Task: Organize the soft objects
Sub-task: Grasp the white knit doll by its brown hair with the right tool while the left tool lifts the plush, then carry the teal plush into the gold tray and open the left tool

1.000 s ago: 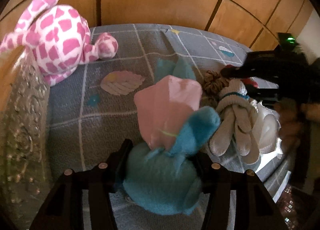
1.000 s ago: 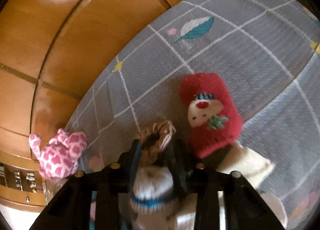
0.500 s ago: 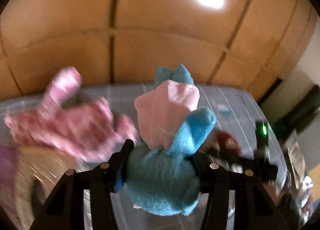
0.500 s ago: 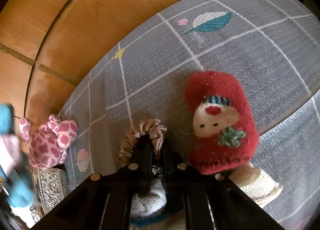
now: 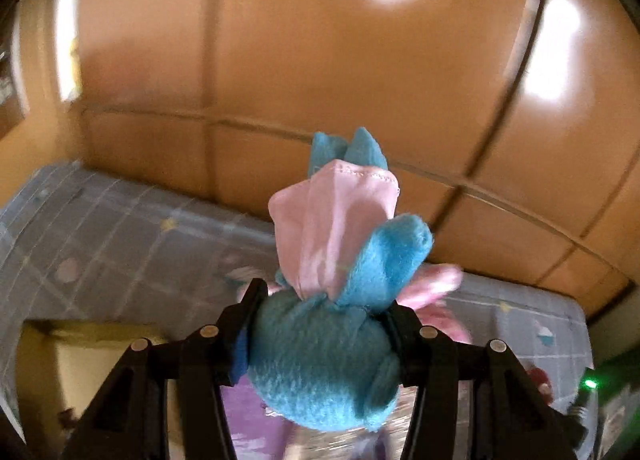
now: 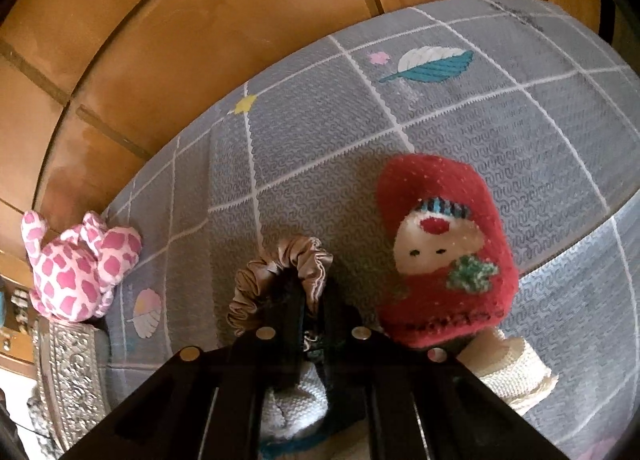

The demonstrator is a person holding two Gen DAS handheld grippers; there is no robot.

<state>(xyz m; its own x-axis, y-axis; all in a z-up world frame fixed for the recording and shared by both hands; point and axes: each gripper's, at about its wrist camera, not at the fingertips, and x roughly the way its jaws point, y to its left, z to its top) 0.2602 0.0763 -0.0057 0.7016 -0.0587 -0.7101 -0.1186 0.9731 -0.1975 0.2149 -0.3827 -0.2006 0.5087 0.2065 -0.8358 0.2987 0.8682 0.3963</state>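
The left gripper (image 5: 322, 324) holds a blue plush toy (image 5: 320, 364), its two jaws pressed into the toy's round body from either side. A pink cloth piece (image 5: 336, 228) on the toy stands up in front of the camera, with blue ears above it. This view looks over the toy at the grey mat (image 5: 120, 228) and the wooden panels (image 5: 320, 60) behind it; much of it is smeared, and a pale pink blur just right of the toy cannot be made out. Only this view shows the blue toy.

The right gripper (image 6: 314, 312) is closed down narrow, its jaws nipping the near edge of a tan scrunchie (image 6: 280, 272), which lies on the grey mat (image 6: 320, 164). Only this view shows the pile around the scrunchie: just right of it a red knitted sock with a snowman face (image 6: 444, 252), touching or nearly so; a cream knitted piece (image 6: 516, 380) below and right, partly under the red sock; and a white knitted piece with a blue band (image 6: 292, 408) directly under the gripper. Well to the left of the scrunchie, at the mat's edge, sits a pink and white spotted plush (image 6: 76, 268), with a silver embossed box (image 6: 72, 372) just below it. Wooden panels (image 6: 200, 40) rise beyond the mat.
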